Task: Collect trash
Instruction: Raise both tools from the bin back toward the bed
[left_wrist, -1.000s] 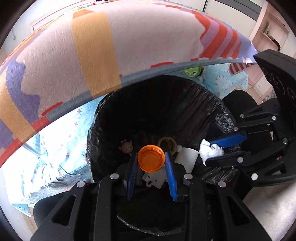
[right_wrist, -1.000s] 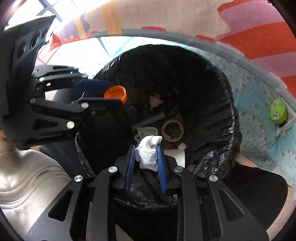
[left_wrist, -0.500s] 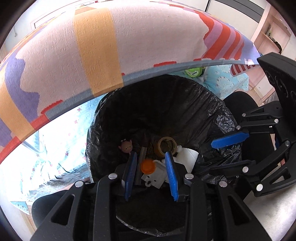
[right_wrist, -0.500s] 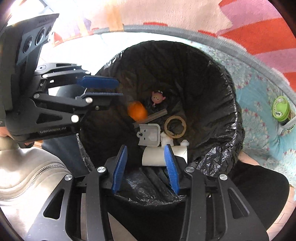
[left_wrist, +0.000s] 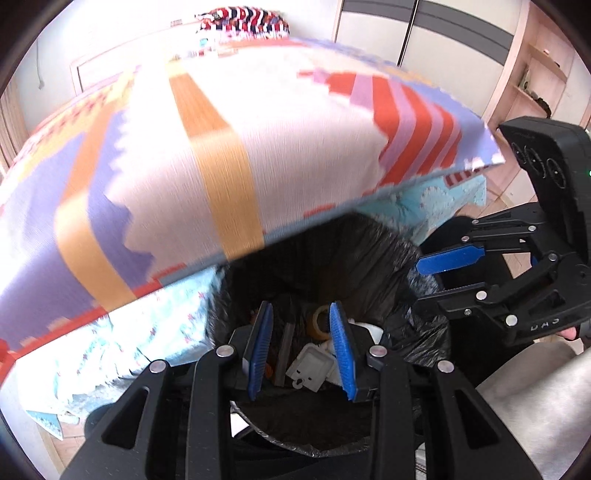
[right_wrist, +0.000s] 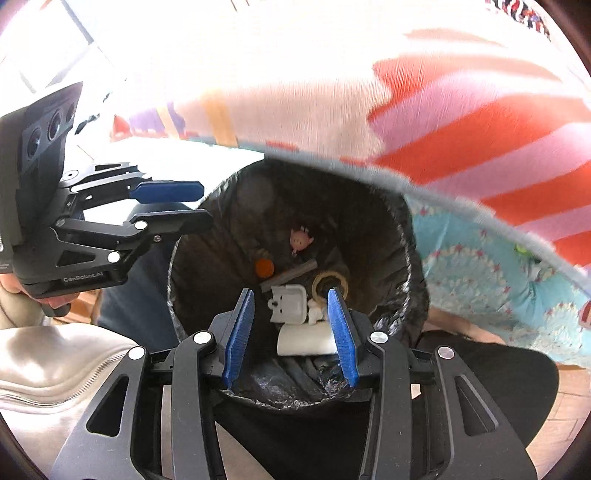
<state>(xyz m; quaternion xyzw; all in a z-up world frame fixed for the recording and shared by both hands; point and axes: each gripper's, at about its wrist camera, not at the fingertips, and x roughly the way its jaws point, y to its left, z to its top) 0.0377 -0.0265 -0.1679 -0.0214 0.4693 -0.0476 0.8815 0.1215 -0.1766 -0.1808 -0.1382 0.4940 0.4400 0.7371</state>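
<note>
A bin with a black liner stands below both grippers. In it lie an orange cap, a pink pig toy, a tape ring, a white plastic piece, a crumpled tissue and a white roll. My right gripper hangs open above the bin's near rim with nothing held. My left gripper is open and empty too, above the bin, with the white piece showing between its fingers. Each gripper appears in the other's view: right gripper, left gripper.
A bed with a striped, patterned blanket overhangs the far side of the bin, above a light-blue sheet. A person's silver jacket sleeve is at the near left. Wardrobe doors and wooden shelves stand behind.
The orange cap has left my left gripper and the tissue my right one; both now lie in the bin. The right jaws widened. Both grippers rose away from the bin.
</note>
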